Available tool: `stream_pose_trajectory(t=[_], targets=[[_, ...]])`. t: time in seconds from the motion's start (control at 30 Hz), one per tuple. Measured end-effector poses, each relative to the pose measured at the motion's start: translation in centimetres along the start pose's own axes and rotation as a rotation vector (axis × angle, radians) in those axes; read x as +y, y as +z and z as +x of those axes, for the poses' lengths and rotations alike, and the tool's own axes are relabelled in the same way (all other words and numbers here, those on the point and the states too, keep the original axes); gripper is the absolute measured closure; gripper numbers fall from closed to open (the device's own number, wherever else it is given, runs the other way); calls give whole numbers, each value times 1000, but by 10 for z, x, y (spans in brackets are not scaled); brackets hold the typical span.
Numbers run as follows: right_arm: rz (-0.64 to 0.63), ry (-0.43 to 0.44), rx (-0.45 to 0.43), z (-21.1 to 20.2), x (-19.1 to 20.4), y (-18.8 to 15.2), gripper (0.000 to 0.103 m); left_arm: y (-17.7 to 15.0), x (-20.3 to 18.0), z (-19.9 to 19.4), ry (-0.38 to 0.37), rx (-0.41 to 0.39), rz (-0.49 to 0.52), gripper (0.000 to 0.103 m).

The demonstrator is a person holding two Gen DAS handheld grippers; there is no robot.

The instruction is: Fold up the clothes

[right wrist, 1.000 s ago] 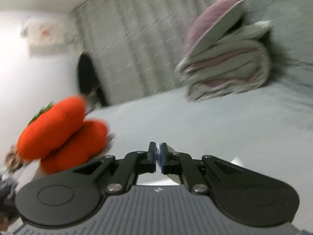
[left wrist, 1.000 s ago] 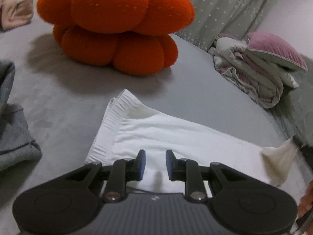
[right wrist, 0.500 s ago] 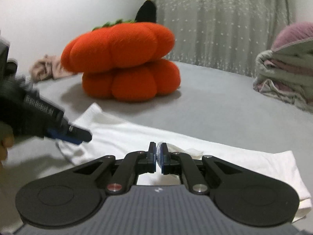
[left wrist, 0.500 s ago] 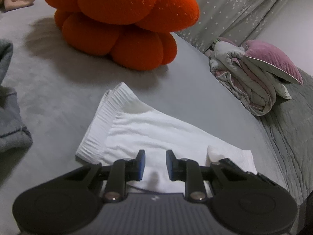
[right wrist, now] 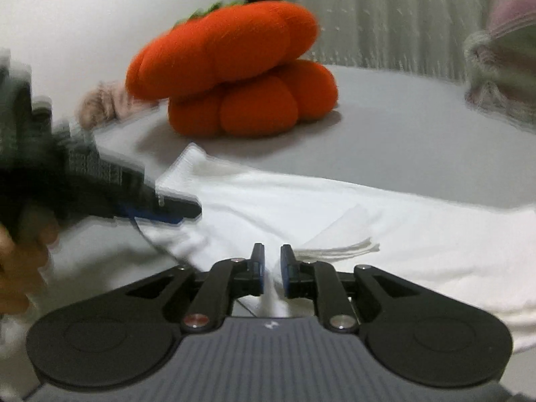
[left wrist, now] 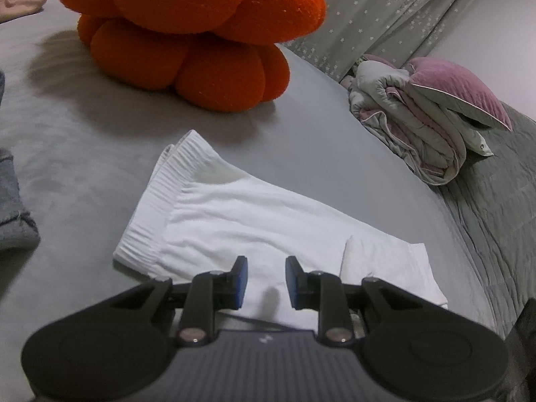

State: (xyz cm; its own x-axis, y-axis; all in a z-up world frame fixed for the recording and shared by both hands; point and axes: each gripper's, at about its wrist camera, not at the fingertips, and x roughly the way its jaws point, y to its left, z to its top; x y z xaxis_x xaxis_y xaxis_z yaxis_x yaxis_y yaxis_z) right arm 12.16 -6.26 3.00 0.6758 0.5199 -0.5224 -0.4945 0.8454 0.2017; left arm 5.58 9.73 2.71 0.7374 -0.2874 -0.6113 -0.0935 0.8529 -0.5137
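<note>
Left wrist view: grey bed (left wrist: 335, 154), orange cushion (left wrist: 187, 33) at 11 o'clock, white garment (left wrist: 254, 221) flat at centre. Left tool (left wrist: 264, 279) wide open, empty, over garment's near edge. Right tool (right wrist: 272, 269) slightly parted, empty, above garment (right wrist: 335, 221).

This is a bedroom in a home. A grey-sheeted bed (left wrist: 318, 154) fills the view; on it sits an orange pumpkin-shaped cushion (left wrist: 187, 33), with a rolled quilt (left wrist: 412, 127) and purple pillow (left wrist: 459, 90) to its right and star-patterned grey curtains (left wrist: 378, 10) behind.
</note>
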Motion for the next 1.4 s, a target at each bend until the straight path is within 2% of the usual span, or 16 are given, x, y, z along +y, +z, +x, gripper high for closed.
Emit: stream_pose_trajectory(t=[0.07,0.1,0.17,0.23,0.33,0.4,0.43,0.5,0.63,0.73,1.1,1.3,1.37,1.4], targets=[[164,32,-35,-11,-25,9,54,0,0,0,-2,0,-2,77],[250,38,-57,-17,-39,12,51,0,0,0,-4,-1,0,77],[361,-2,-68,-22,-62,16,50,0,-2,0,-9,-1,13,76],[407,-37,-48,-19,-76,17,50,-2,-7,1,-20,3,35,73],[455,-31,-1,-9,-85,16,50,-6,-17,7,-34,13,82,72],[432,-40,22,-2,-80,17,50,-10,-24,12,-43,22,115,72],[414,-44,31,2,-76,18,51,-12,-28,15,-53,28,132,73],[371,-55,50,8,-67,21,59,-15,-37,21,-80,42,170,74],[297,-96,92,19,-53,26,93,-17,-54,33,-83,53,257,74],[275,-100,99,22,-52,29,96,-20,-57,37,-91,56,283,74],[298,-39,45,19,-54,43,97,-30,-74,49,-146,53,352,73],[283,-20,63,26,-50,56,98,-31,-74,57,-130,55,344,72],[287,-30,72,26,-50,56,96,-29,-73,56,-122,50,349,72],[299,-36,72,24,-52,55,91,-28,-73,56,-118,47,354,71]])
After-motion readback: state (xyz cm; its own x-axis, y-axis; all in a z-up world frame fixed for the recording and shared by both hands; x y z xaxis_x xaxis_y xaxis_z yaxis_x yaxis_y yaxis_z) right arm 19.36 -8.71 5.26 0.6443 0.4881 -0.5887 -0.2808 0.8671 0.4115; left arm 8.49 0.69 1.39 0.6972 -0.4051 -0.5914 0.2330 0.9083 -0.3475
